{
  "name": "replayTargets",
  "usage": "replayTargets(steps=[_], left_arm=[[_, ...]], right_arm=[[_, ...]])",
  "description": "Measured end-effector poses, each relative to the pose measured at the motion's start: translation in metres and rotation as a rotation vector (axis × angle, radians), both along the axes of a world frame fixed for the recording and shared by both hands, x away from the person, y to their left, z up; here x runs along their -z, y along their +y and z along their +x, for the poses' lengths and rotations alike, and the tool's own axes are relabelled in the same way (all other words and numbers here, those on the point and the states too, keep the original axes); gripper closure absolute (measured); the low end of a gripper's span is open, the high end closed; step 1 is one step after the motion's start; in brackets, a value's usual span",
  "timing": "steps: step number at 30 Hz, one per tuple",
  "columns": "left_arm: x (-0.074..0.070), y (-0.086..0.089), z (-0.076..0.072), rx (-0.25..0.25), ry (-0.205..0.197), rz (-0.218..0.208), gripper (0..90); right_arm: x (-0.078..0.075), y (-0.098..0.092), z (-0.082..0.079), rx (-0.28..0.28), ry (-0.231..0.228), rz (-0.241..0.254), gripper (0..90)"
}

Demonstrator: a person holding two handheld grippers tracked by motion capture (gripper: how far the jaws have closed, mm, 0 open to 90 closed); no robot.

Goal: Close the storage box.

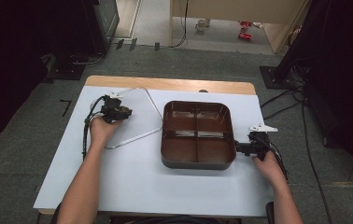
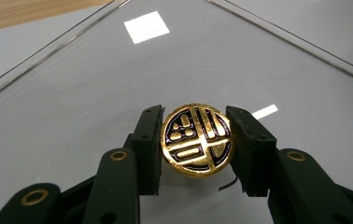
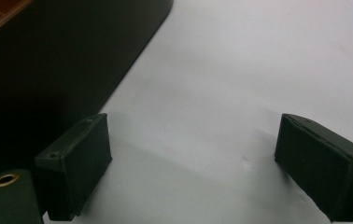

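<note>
In the high view the left gripper is too small and dark for its jaws to be made out. In the left gripper view its jaws are seen pinching a round gold-and-black knob from both sides, above a clear glass lid lying on the white table. The knob bears a raised gold emblem, possibly a stylised character; it cannot be read. The brown divided tray is seen at the table's centre, its corner cut off in the right gripper view. The right gripper is held spread wide just beside the tray wall, nothing between its jaws.
</note>
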State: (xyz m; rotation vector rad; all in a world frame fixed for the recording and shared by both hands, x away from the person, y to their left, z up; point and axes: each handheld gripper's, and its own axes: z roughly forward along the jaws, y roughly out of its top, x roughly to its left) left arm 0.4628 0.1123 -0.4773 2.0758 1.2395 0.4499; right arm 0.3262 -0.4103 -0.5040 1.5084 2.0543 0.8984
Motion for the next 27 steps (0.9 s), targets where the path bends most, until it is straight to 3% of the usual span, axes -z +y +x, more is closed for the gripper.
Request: replayTargets(steps=[9, 14, 19, 27], left_arm=[[-0.009, 0.001, -0.003, 0.015, 0.009, 0.008, 59.3], [-0.025, 0.004, -0.007, 0.017, 0.018, -0.008, 59.3], [-0.040, 0.006, -0.014, 0.028, -0.004, -0.012, 59.4], [-0.064, 0.008, -0.022, 0.034, -0.011, -0.062, 59.4]], right_arm=[[0.000, 0.000, 0.000, 0.000, 0.000, 0.001, 10.2], [0.000, 0.000, 0.000, 0.000, 0.000, 0.001, 10.2], [0.000, 0.000, 0.000, 0.000, 0.000, 0.001, 10.2], [0.000, 0.000, 0.000, 0.000, 0.000, 0.001, 10.2]])
